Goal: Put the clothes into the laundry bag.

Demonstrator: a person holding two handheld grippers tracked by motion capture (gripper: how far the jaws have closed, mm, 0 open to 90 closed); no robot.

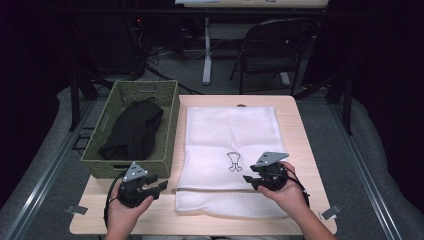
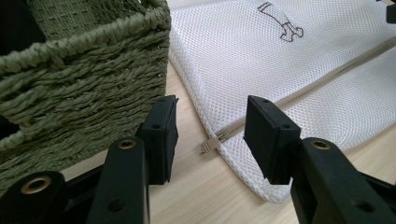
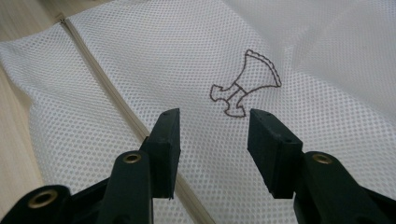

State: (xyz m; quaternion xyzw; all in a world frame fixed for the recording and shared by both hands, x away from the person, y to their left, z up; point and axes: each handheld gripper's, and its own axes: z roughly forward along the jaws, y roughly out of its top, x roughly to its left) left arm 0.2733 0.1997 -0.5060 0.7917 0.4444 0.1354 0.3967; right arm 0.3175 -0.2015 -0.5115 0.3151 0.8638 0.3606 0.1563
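Item 1: white mesh laundry bag (image 1: pixel 227 145), flat rectangle of fine net cloth, lying on the bench (image 1: pixel 300 130) between the two tongs. A beige zip (image 2: pixel 327 70) runs across its near part; the small zip pull (image 2: pixel 210 144) sits at the bag's edge, just ahead of the left tongs (image 2: pixel 210 140) and in line with their gap, not touched. A dark outline emblem (image 3: pixel 245 84) is stitched on the mesh just beyond the right tongs (image 3: pixel 212 140).

Item 2: left tongs, black, flat rectangular pads, spread apart with nothing between them, held low over bare wood at the bag's corner.

Item 3: right tongs, same make, spread apart above the mesh, pinching nothing; the zip line passes just under their left pad.

Item 4: olive woven basket (image 1: pixel 170 125), coarse rope-like weave, straight walls, standing close beside the left tongs' left pad. Dark folded cloth (image 1: pixel 132 130) lies inside.

Open room: a narrow strip of light wood separates basket wall and bag edge; bare bench lies near the person's hands.
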